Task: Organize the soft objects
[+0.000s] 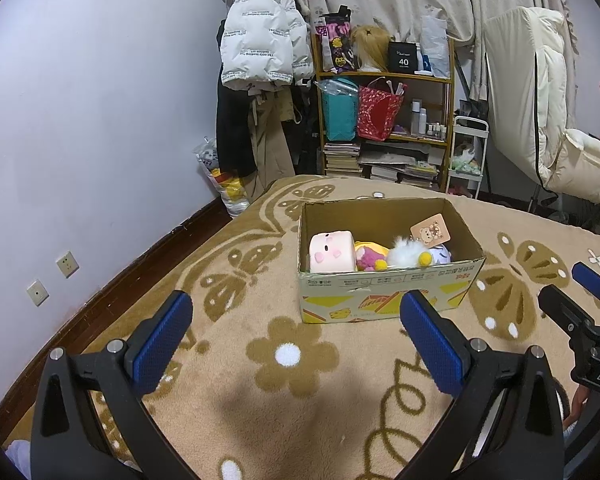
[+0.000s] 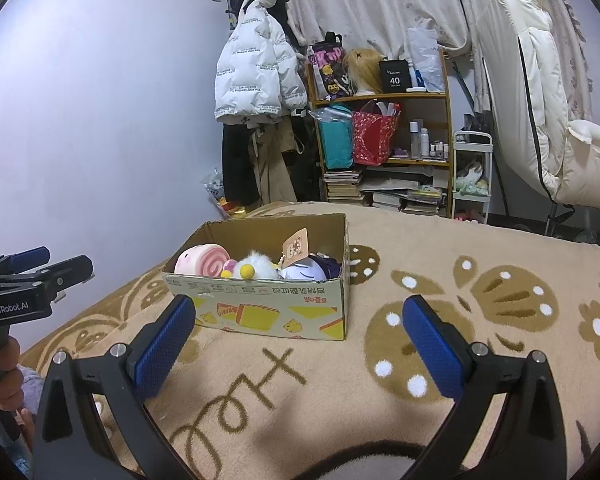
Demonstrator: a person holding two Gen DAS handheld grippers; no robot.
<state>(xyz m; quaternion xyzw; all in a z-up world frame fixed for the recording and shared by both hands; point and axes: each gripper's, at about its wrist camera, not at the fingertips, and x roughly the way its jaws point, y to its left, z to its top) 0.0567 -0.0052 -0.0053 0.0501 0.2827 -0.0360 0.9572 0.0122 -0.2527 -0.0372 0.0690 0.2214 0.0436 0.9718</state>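
Both tongs are wide apart and hold nothing: the left tongs [image 1: 296, 332] and the right tongs [image 2: 298, 338] hang over the blanket [image 1: 228, 408] on the bed. The toys [image 1: 380, 256] all sit in the box [image 1: 384, 300]. The box looks full, so pushing more in could tip it or squash the paper tag [image 1: 432, 231] that sticks up

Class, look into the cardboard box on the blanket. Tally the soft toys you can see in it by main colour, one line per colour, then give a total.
Pink: 2, the pink roll plush and a small magenta toy
White: 1, the fluffy white toy
Pale lilac: 1, the lilac plush
Total: 4 visible; more may be hidden beneath.
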